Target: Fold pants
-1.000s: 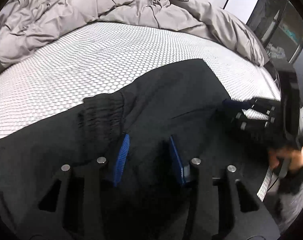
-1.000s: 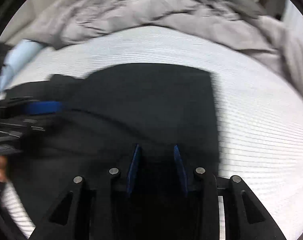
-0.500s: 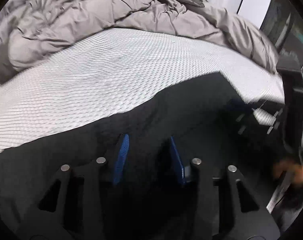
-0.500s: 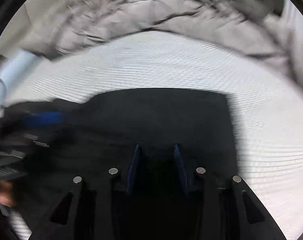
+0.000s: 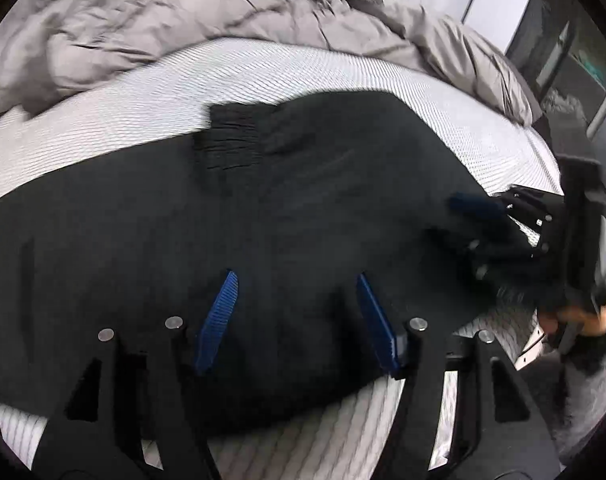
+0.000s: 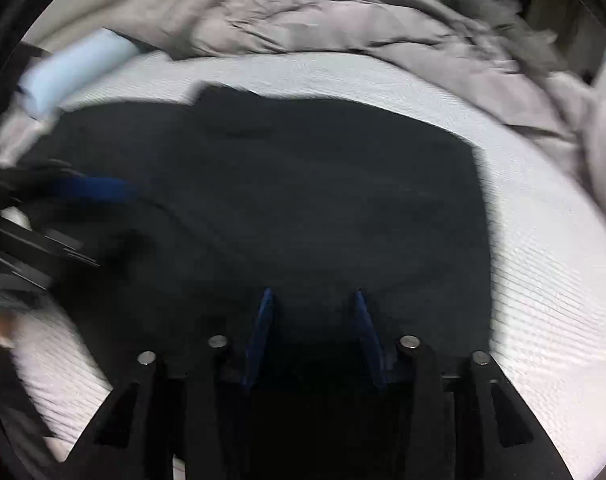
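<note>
A: Start with the big things; the mattress (image 5: 287, 68) fills both views, a grey duvet (image 5: 183, 12) bunched along its far side, a pale blue roll (image 6: 71, 68) at the left edge of the right wrist view.

B: And the pants (image 5: 303, 208)?

A: Black, lying on the mattress as a broad folded slab; the ribbed waistband (image 5: 231, 140) shows on top toward the far edge; the near edge sits just under both tools.

B: What changed?

A: Both sets of jaws have just been opening; a second ago the blue pads stood closer together with cloth bunched between them; now the left gripper (image 5: 295, 312) stands about half open, fabric below it but not pinched; the right gripper (image 6: 313, 336) likewise, pads apart over the dark cloth, holding nothing that I can see.

B: Meaning?

A: I judge a fold has been laid down and let go; another fold or some smoothing probably remains.
</note>
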Tool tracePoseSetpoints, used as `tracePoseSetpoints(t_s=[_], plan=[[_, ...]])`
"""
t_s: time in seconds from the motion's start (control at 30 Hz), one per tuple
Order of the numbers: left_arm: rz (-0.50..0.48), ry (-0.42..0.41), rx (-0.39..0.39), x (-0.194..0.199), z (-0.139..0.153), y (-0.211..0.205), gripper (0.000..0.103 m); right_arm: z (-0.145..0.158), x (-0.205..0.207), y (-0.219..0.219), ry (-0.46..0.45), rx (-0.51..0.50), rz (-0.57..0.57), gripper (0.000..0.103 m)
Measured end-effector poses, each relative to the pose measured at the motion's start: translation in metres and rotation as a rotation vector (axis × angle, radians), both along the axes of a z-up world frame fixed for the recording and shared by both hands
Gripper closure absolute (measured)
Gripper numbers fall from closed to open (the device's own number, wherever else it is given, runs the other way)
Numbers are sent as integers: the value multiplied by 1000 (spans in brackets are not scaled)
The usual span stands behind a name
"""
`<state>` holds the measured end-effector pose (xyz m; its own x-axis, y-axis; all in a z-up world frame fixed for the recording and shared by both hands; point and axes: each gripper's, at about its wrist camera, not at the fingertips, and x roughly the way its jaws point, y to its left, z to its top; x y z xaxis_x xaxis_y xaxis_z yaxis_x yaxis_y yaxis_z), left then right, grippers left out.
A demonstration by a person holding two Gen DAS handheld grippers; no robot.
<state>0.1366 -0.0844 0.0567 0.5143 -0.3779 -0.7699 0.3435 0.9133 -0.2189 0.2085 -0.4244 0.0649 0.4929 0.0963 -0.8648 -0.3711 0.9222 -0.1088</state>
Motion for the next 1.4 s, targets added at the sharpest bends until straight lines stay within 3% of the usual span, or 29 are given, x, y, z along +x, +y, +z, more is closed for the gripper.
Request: tracePoseSetpoints(t_s=[0.07,0.13,0.23,0.3,0.4,0.5,0.57,0.63,0.67,0.7,0.73,0.87,1.0,1.07,1.17,1.3,1.37,1.4], plan=[[70,-47,-33,-31,12,31,37,11,-11,-24,-28,30,-67,41],[207,-80,-93,-58,22,76,14,20,-23,-47,-65,130,-114,21],[454,-97,-167,-86,25,145,5,34,-33,-77,-136,256,-201,13],[590,-95,-224,-102,19,185,4,42,-35,-90,-163,355,-226,10],[717,-42,-332,-108,0,227,4,47,-33,-96,-158,441,-232,10],[832,50,-540,-103,-33,271,6,51,-39,-94,-157,469,-226,10],[881,64,-621,-95,-46,291,15,54,-41,-90,-160,471,-202,10],[946,64,-587,-87,-47,306,47,56,-47,-89,-163,463,-174,10],[961,65,-557,-83,-45,311,56,57,-51,-86,-166,450,-161,10],[982,74,-529,-79,-45,316,72,57,-53,-83,-170,435,-152,10],[988,74,-523,-76,-46,319,83,56,-54,-81,-173,418,-146,10],[969,16,-457,-69,-31,311,91,57,-57,-80,-176,415,-132,10],[863,-156,-345,-81,36,269,94,59,-59,-88,-185,426,-152,10],[790,-222,-324,-77,72,243,95,61,-60,-95,-194,436,-170,10],[587,-331,-297,-78,133,170,95,65,-63,-103,-206,457,-191,10],[261,-347,-302,-68,174,52,95,68,-65,-115,-220,473,-222,10],[58,-261,-310,-61,170,-19,82,69,-65,-122,-223,474,-242,10],[-62,-192,-327,-57,163,-47,64,68,-65,-126,-223,472,-257,10]])
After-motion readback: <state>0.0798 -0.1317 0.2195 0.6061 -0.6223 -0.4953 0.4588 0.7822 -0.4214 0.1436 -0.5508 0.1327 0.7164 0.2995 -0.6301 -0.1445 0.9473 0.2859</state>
